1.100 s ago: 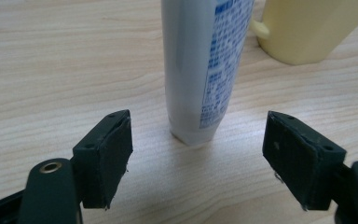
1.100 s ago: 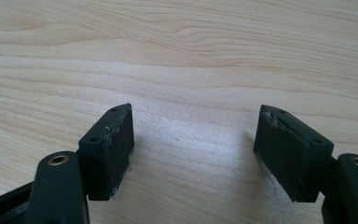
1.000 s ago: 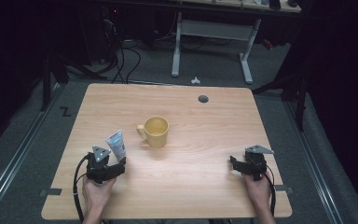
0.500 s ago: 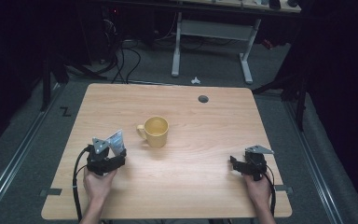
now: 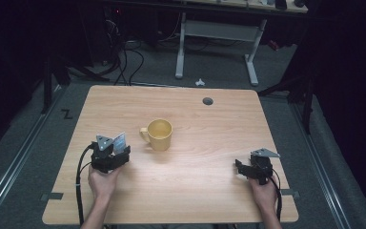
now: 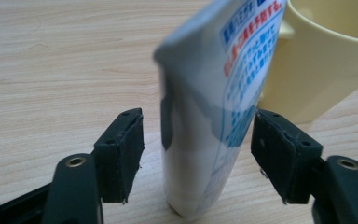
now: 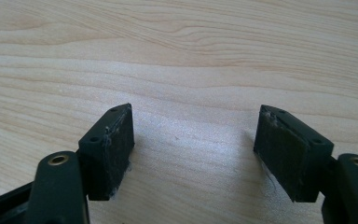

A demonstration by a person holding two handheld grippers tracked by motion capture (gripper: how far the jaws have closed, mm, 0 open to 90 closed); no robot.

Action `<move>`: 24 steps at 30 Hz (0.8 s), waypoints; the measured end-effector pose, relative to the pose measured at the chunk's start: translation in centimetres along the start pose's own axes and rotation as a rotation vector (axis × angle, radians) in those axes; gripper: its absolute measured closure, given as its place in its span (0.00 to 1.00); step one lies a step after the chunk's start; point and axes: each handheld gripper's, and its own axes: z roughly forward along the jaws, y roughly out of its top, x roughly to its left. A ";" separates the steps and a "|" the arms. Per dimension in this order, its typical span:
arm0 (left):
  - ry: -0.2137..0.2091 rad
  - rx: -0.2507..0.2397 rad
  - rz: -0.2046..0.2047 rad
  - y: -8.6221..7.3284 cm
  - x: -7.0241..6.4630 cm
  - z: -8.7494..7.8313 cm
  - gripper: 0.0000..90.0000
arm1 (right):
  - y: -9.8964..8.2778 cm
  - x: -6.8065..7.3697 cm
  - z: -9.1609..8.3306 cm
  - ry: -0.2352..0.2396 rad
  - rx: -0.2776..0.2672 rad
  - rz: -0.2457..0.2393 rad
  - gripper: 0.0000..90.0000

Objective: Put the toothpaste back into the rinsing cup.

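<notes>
The left claw (image 5: 119,149) shifts slightly, jaws open around a toothpaste tube (image 6: 214,107) beside the yellow mug (image 5: 158,134); right claw (image 5: 240,168) gapes empty.

We are seeing Japanese print in blue and red on the white tube (image 6: 214,116) in the left gripper view, with the red line ending in "を予防する". We are also noticing a dark "Z"-like mark (image 5: 67,114) on the floor left of the desk (image 5: 219,143).
</notes>
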 end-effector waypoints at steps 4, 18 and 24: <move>-0.003 -0.007 -0.010 0.1 0.0 0.2 0.43 | 0.0 0.0 0.0 0.000 0.000 -0.001 0.32; 0.004 -0.006 0.036 -0.1 -0.2 0.5 0.60 | 0.0 0.0 0.0 0.000 0.000 0.000 0.32; -0.005 -0.008 0.040 -0.1 0.0 0.5 0.62 | 0.0 0.0 0.0 0.000 -0.001 -0.001 0.32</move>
